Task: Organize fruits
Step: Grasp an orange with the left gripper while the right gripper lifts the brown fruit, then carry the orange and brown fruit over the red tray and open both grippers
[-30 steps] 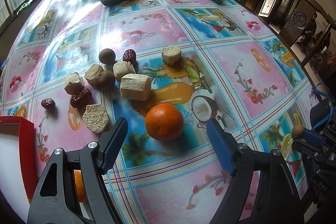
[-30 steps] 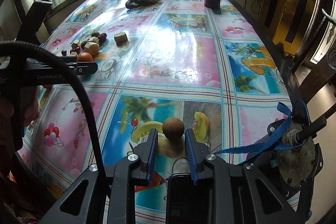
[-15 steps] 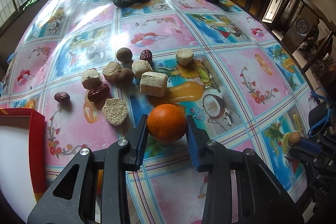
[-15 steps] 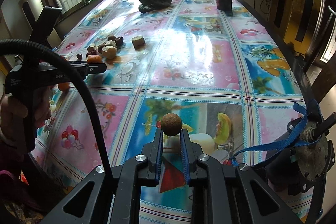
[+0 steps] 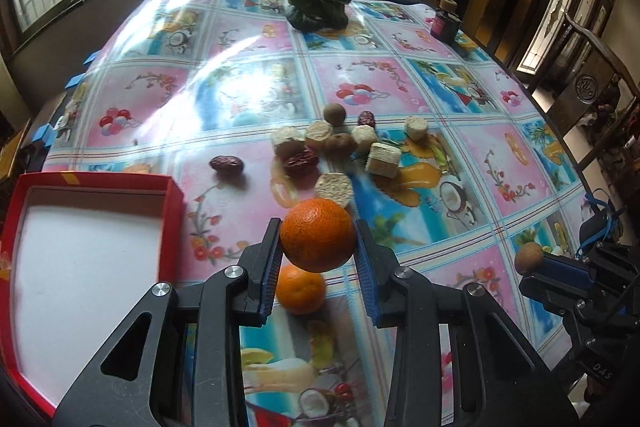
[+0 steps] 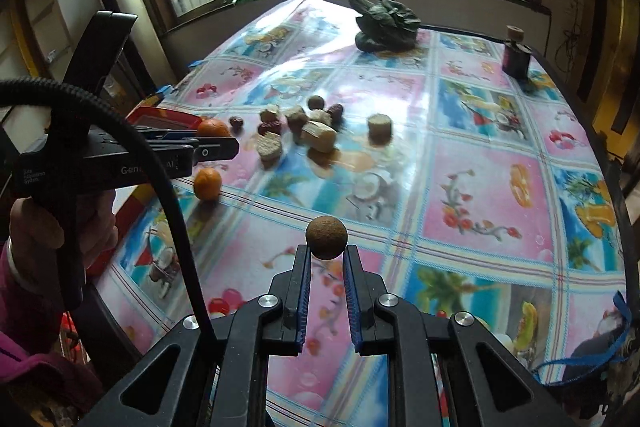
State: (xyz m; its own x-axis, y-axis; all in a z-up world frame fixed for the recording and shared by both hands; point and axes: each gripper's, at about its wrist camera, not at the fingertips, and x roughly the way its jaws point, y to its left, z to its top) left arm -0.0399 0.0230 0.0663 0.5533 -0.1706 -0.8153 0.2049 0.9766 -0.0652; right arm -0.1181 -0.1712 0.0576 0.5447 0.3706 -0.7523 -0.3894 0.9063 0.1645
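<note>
My left gripper [image 5: 317, 239] is shut on an orange [image 5: 318, 235] and holds it above the table. A second orange [image 5: 301, 289] lies on the cloth right below it. A red box with a white inside [image 5: 172, 211] stands at the left. My right gripper [image 6: 325, 251] is shut on a small brown round fruit [image 6: 326, 233], lifted above the table; it also shows in the left wrist view [image 5: 528, 257]. Red dates [image 5: 226, 164], brown fruits [image 5: 334, 114] and pale cut chunks [image 5: 383, 159] lie clustered mid-table. The held orange shows in the right wrist view [image 6: 213, 127].
A dark leafy vegetable [image 5: 316, 1] lies at the far end and a small dark bottle [image 5: 445, 23] at the far right. A wooden chair [image 5: 588, 83] stands beyond the right table edge. The table carries a glossy fruit-print cloth [image 5: 400, 79].
My left gripper has closed on the orange, lifted it and swung left toward the red box. My right gripper has lifted the brown fruit and moved left over the table.
</note>
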